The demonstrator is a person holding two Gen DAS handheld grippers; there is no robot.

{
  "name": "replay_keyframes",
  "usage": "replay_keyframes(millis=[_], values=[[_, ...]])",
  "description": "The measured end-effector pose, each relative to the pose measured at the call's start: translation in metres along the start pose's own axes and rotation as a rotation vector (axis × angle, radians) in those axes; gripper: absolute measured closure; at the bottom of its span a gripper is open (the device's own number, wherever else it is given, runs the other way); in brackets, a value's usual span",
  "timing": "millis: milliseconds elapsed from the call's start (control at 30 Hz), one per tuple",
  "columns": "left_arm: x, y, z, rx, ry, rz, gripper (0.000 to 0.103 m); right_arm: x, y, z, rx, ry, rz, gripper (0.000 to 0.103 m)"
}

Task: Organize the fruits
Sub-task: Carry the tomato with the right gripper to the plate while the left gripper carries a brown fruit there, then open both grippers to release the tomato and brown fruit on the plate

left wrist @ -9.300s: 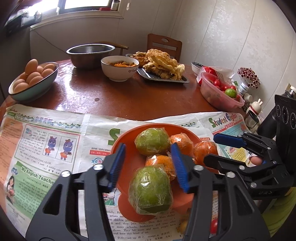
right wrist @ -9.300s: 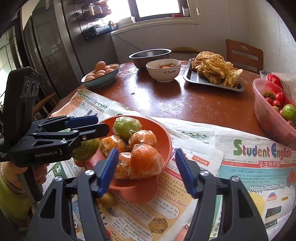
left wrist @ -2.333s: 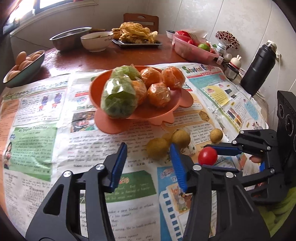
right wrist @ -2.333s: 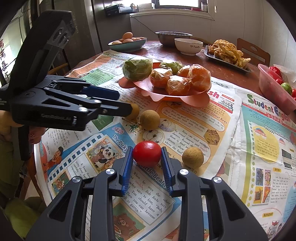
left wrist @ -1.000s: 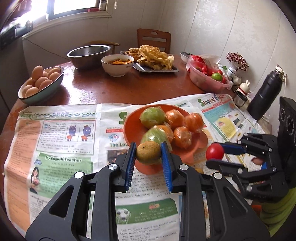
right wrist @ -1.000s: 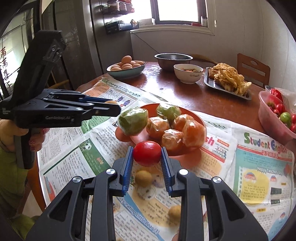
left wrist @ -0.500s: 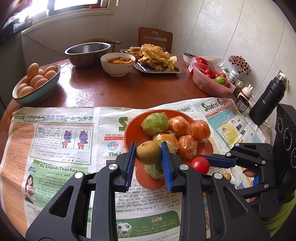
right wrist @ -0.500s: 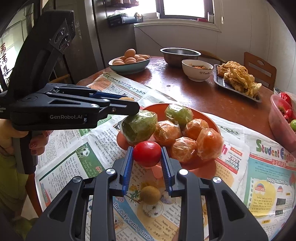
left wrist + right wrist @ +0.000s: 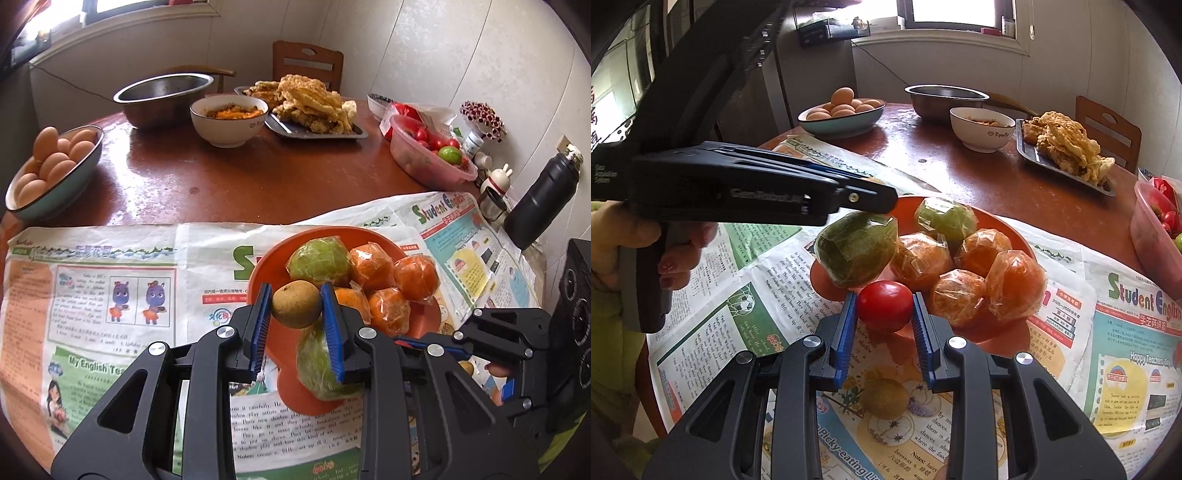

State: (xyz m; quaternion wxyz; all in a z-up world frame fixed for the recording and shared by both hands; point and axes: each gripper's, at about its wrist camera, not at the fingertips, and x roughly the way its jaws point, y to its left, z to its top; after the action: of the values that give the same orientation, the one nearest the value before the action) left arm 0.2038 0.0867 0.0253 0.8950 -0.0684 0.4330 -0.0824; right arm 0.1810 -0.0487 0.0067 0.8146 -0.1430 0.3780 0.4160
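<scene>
- Left gripper [image 9: 296,317] clamping a small brown-yellow round fruit [image 9: 296,303] between its blue jaws, pads pressing on both sides of it.
- Holding that fruit in the air over the near left rim of the orange bowl [image 9: 266,266], in the left wrist view.
- Right gripper [image 9: 885,317] squeezing a red tomato [image 9: 885,305] between its jaws, likewise lifted, at the near edge of the same bowl in the right wrist view.
- Sitting in the bowl: two green fruits [image 9: 318,263] and several oranges [image 9: 416,277], each wrapped in clear film, piled touching one another.
- Resting on an English-language newspaper [image 9: 110,295] spread over the near half of a round brown desk [image 9: 229,184]: the bowl itself.
- Lying loose on the newspaper below the right gripper: another small yellowish fruit [image 9: 884,398], partly behind the jaws.
- Standing at 10 o'clock from the bowl in the left wrist view: a teal dish of eggs [image 9: 51,162].
- Standing around 12 o'clock at the far side: a steel basin [image 9: 162,92], a white bowl of food [image 9: 229,122] and a tray of fried pieces [image 9: 306,107].
- Sitting at 2 o'clock: a pink tub of tomatoes [image 9: 432,155], with a black flask [image 9: 543,199] near the wall.
- Gripping the left tool's handle at the left edge of the right wrist view: a person's hand [image 9: 646,240].
</scene>
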Motion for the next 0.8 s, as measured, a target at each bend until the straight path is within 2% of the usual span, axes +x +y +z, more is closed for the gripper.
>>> replay_keyframes(millis=[800], values=[[0.013,0.012,0.001,-0.028,0.000,-0.015,0.083,0.007,-0.005,-0.002,0.021,0.005,0.002,0.074]])
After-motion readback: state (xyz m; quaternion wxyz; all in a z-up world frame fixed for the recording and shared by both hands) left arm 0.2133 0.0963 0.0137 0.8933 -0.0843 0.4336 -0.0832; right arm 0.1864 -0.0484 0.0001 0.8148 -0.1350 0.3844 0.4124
